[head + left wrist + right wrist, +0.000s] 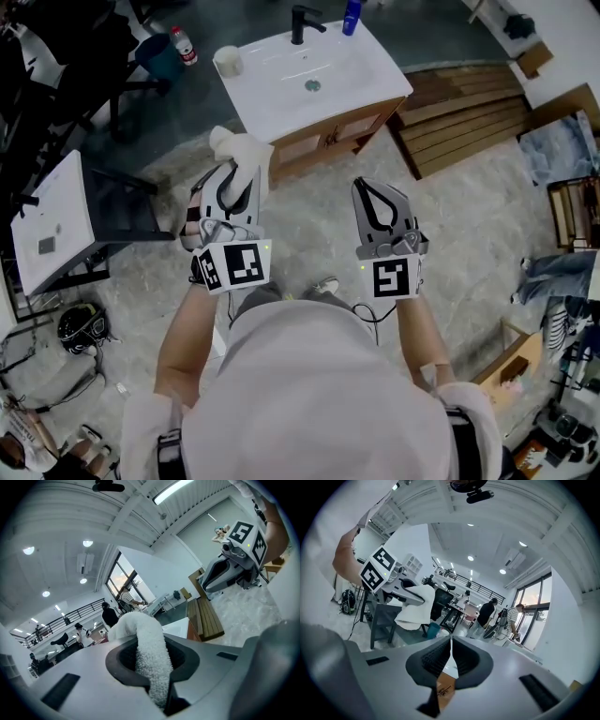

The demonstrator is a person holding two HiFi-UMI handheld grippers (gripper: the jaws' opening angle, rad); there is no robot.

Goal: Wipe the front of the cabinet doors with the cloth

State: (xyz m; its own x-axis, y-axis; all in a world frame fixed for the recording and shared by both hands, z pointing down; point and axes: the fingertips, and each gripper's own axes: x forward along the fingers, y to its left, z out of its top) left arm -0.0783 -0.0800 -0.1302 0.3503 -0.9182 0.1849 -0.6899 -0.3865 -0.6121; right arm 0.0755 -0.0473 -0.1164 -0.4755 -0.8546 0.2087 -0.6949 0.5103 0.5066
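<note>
2 hand-held grippers, 1 cloth, 2 cabinet doors. L hand-held gripper [240, 178] is clamped on the white cloth [242, 148], which sticks up past its jaws, near the left corner of the cabinet doors [302, 146]. R hand-held gripper [370, 192] is alongside, jaws pressed together w/ nothing in them. Around: 1 water bottle [185, 45] on the floor [469, 216]. On the sink top [281, 94]: 1 cup [228, 61], 1 black tap [302, 23], 1 blue bottle [352, 16]. Wooden slats [464, 117] to the right.
</note>
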